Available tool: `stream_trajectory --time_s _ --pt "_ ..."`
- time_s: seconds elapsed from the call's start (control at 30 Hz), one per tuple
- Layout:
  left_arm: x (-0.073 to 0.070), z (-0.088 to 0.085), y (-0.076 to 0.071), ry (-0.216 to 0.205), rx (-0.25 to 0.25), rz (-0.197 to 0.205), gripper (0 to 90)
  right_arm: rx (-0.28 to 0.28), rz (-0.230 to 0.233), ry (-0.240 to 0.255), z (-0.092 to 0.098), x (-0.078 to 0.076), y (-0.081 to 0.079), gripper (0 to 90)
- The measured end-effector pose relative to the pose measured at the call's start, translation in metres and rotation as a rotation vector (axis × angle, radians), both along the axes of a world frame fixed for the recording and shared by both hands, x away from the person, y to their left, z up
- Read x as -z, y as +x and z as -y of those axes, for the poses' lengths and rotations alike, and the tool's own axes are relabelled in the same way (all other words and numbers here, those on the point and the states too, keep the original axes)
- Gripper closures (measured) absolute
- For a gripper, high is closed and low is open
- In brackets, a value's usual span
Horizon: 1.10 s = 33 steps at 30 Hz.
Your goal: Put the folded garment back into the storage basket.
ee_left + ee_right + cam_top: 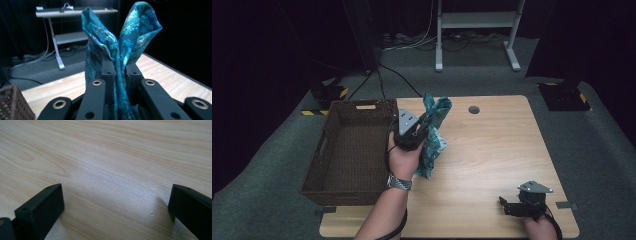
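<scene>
My left gripper [421, 125] has its jaws clamped on the crumpled teal patterned cloth [120, 45] beside the brown wicker basket [343, 150]; my right gripper [511, 206] rests wide open over the light wooden table [492, 150].

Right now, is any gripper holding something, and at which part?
The left gripper pinches the teal patterned cloth at a gathered middle fold; both ends stick up. The right gripper holds nothing.

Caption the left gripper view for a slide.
Left gripper clamps a bunched teal cloth above the wooden table.
</scene>
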<state>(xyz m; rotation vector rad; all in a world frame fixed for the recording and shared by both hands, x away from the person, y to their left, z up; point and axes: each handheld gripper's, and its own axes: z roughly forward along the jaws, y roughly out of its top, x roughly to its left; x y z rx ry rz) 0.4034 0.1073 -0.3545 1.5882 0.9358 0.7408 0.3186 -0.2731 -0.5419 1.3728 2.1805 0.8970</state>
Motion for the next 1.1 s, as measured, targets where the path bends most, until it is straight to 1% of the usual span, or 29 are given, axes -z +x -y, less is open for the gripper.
stream_trajectory --time_s 0.03,0.13,0.2,0.23,0.33,0.37,0.4,0.43,0.47,0.53,0.57,0.6,0.63,0.67,0.77,0.83,0.93,1.07,1.1 --pt "0.000 0.000 0.000 0.000 0.000 0.000 80.9 0.000 0.000 0.000 0.000 0.000 0.000 0.3" --pt "-0.011 -0.002 -0.003 -0.014 0.000 0.023 80.9 0.000 0.000 0.000 0.000 0.000 0.000 0.3" --pt "-0.012 -0.002 -0.004 -0.014 0.000 0.026 80.9 0.000 0.000 0.000 0.000 0.000 0.000 0.4" --pt "-0.017 -0.005 -0.005 -0.028 -0.001 0.034 80.9 0.000 0.000 0.000 0.000 0.000 0.000 0.4" --pt "-0.021 -0.006 -0.006 -0.032 -0.004 0.044 80.9 0.001 0.000 0.001 0.000 0.000 0.000 0.4" --pt "-0.026 -0.008 -0.008 -0.036 -0.009 0.055 80.9 0.000 0.001 0.001 0.000 0.000 0.000 0.4" --pt "-0.026 -0.008 -0.008 -0.036 -0.009 0.055 80.8 0.000 0.001 0.001 0.000 0.000 0.000 0.4" --pt "-0.032 -0.010 -0.011 -0.040 -0.011 0.071 80.8 0.000 0.001 0.000 0.000 0.000 0.000 0.4" --pt "-0.032 -0.010 -0.011 -0.040 -0.011 0.071 80.8 0.001 0.000 0.001 0.000 0.000 0.000 0.4" --pt "-0.039 -0.013 -0.013 -0.040 -0.013 0.090 80.9 0.000 0.000 0.001 0.000 0.000 0.000 0.4" --pt "-0.039 -0.013 -0.013 -0.040 -0.013 0.090 80.8 0.000 0.000 0.001 0.000 0.000 0.000 0.4" --pt "-0.046 -0.016 -0.016 -0.045 -0.013 0.109 80.8 0.001 0.001 0.000 0.000 0.000 0.000 0.3" --pt "-0.046 -0.016 -0.016 -0.045 -0.013 0.109 80.8 0.001 0.001 0.000 0.000 0.000 0.000 0.3" --pt "-0.053 -0.019 -0.019 -0.052 -0.015 0.127 80.8 0.001 0.001 -0.001 0.000 0.000 0.000 0.3" --pt "-0.062 -0.025 -0.022 -0.057 -0.020 0.148 80.8 0.002 0.001 -0.001 0.000 0.000 0.000 0.2" --pt "-0.065 -0.027 -0.023 -0.059 -0.020 0.152 80.9 0.002 0.001 -0.002 0.000 0.000 0.000 0.1" --pt "-0.074 -0.036 -0.026 -0.068 -0.026 0.167 81.0 0.004 0.001 -0.002 0.000 0.000 0.000 0.1" --pt "-0.076 -0.040 -0.027 -0.066 -0.031 0.168 81.0 0.004 0.001 -0.003 0.000 0.000 0.000 0.1" --pt "-0.078 -0.045 -0.027 -0.072 -0.035 0.168 81.0 0.003 0.001 -0.002 0.000 0.000 0.000 0.1"
